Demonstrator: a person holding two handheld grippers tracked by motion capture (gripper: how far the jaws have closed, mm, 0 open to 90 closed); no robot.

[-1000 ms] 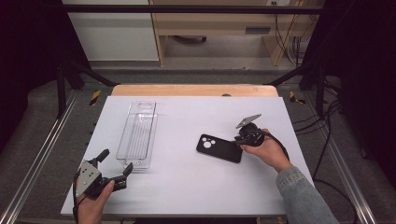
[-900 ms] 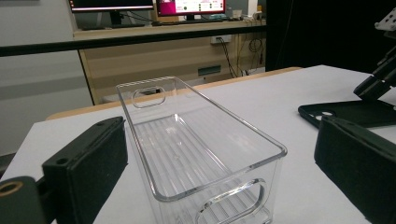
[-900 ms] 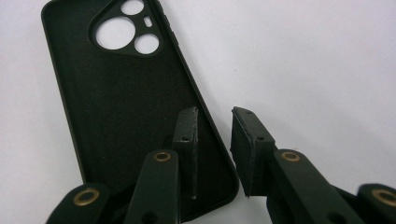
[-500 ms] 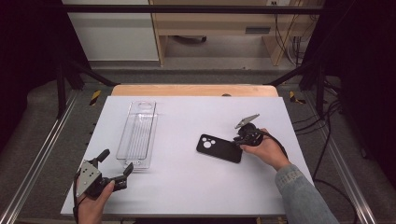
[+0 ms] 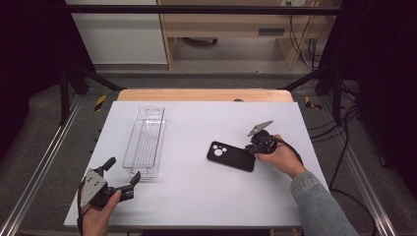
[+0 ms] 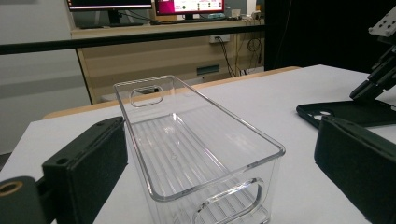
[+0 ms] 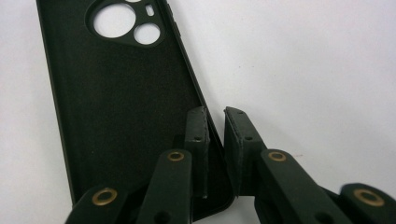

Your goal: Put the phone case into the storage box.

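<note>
A black phone case point(image 5: 231, 156) lies inside-up on the white table, right of centre, camera holes toward the left. My right gripper point(image 5: 251, 149) is at its right end. In the right gripper view the jaws point(image 7: 215, 116) straddle the case's rim point(image 7: 121, 93), one pad inside and one outside, with a thin gap still showing. They have just been closing. A clear plastic bin point(image 5: 145, 140) lies lengthwise left of centre. My left gripper point(image 5: 123, 169) rests just before the bin's near end, open wide, and it looks along the bin point(image 6: 187, 154) with nothing between its jaws point(image 6: 224, 135).
The white tabletop point(image 5: 206, 196) has a wooden strip point(image 5: 204, 95) along its far edge. Metal frame rails run down both sides. Cables point(image 5: 344, 147) hang off the right. The phone case point(image 6: 345, 112) shows at the right of the left gripper view.
</note>
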